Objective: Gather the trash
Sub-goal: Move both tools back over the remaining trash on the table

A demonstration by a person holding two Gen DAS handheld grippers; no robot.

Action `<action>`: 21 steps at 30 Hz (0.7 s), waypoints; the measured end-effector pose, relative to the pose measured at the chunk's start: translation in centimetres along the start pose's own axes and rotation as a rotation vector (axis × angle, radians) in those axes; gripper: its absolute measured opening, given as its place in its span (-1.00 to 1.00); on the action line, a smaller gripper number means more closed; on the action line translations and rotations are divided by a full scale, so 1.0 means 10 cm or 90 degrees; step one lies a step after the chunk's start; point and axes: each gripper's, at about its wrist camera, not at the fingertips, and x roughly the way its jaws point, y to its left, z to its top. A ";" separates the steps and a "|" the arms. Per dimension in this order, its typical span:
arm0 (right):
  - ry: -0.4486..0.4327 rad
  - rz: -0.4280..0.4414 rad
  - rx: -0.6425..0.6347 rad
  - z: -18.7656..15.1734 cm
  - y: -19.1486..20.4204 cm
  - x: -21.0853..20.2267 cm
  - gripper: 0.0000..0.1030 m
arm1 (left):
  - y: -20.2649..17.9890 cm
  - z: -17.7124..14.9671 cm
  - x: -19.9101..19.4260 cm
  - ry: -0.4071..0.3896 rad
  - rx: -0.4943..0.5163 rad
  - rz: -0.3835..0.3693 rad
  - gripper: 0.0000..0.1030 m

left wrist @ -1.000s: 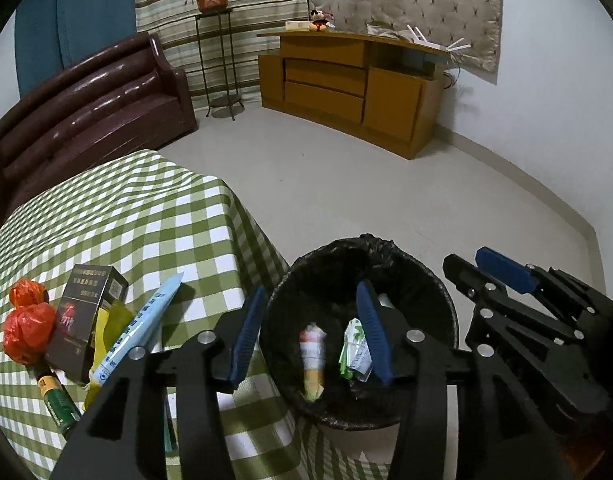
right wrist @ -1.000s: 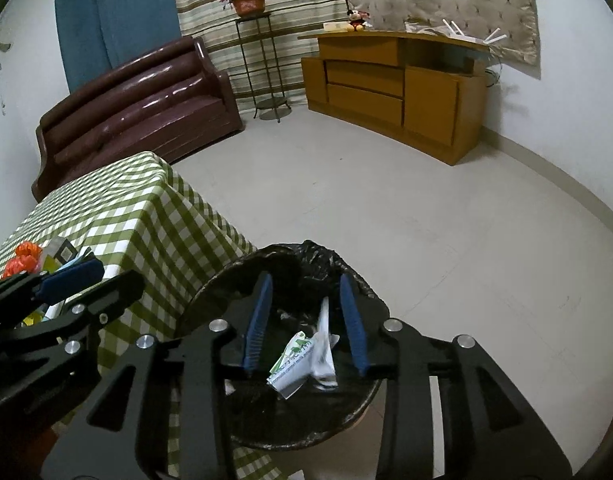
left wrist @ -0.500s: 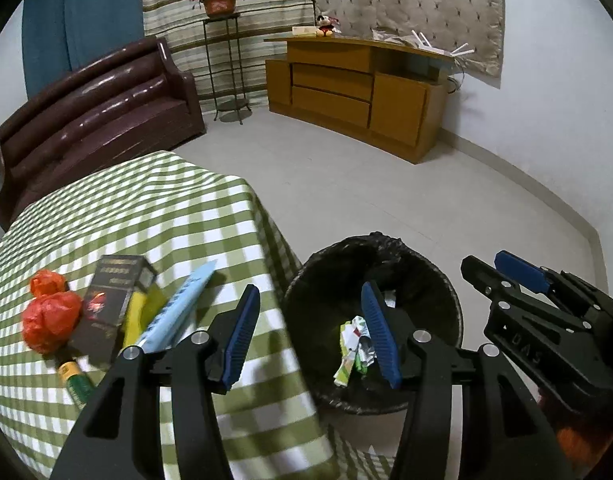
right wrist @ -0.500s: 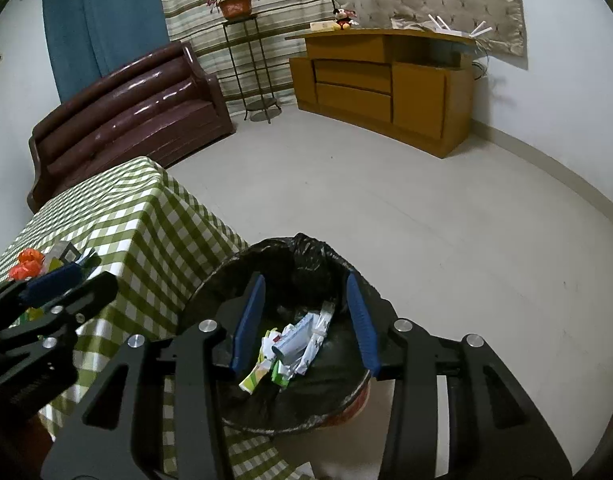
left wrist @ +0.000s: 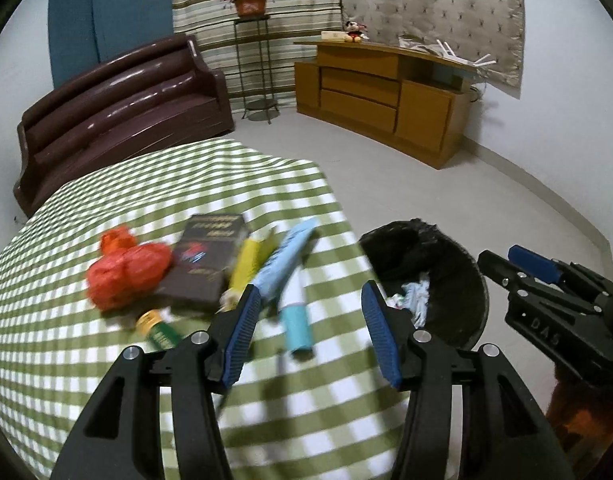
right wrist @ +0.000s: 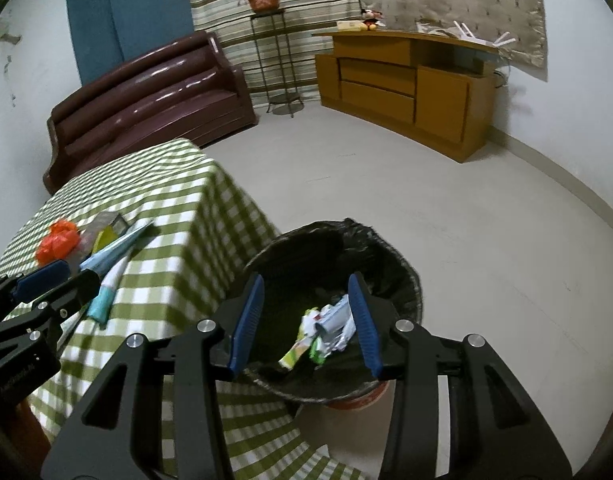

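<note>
Over the table edge, my left gripper [left wrist: 308, 332] is empty, jaws standing moderately apart, nothing between the pads. Right gripper [right wrist: 306, 322] hangs above the black-lined bin [right wrist: 390, 256], also empty and parted a bit narrower; wrappers [right wrist: 326, 326] already lie in the bin's bottom.

Step in hand, as I read it: between drops, going for the next piece. Remaining trash sits in a cluster on the green checked tablecloth [left wrist: 146, 392]: light blue tube [left wrist: 284, 268], yellow packet [left wrist: 246, 266], dark box [left wrist: 206, 256], red crumpled bag [left wrist: 126, 274], a small green-and-yellow bottle [left wrist: 158, 330] and a teal cylinder [left wrist: 298, 328] just ahead of the left jaws. The cluster is motion-blurred, so exact overlaps are unclear.

Next move, my call: line the left jaws across the teal cylinder or the blue tube, the nearest pieces, then close. The tube overlaps the packet, so a sloppy grab could drag neighbours along. Bin sits just beside the table corner, so the carry looks short.
</note>
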 end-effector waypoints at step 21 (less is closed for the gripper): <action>0.024 0.048 -0.073 -0.17 0.76 -0.15 -0.13 | 0.63 -0.47 -0.03 0.061 -0.053 0.027 0.02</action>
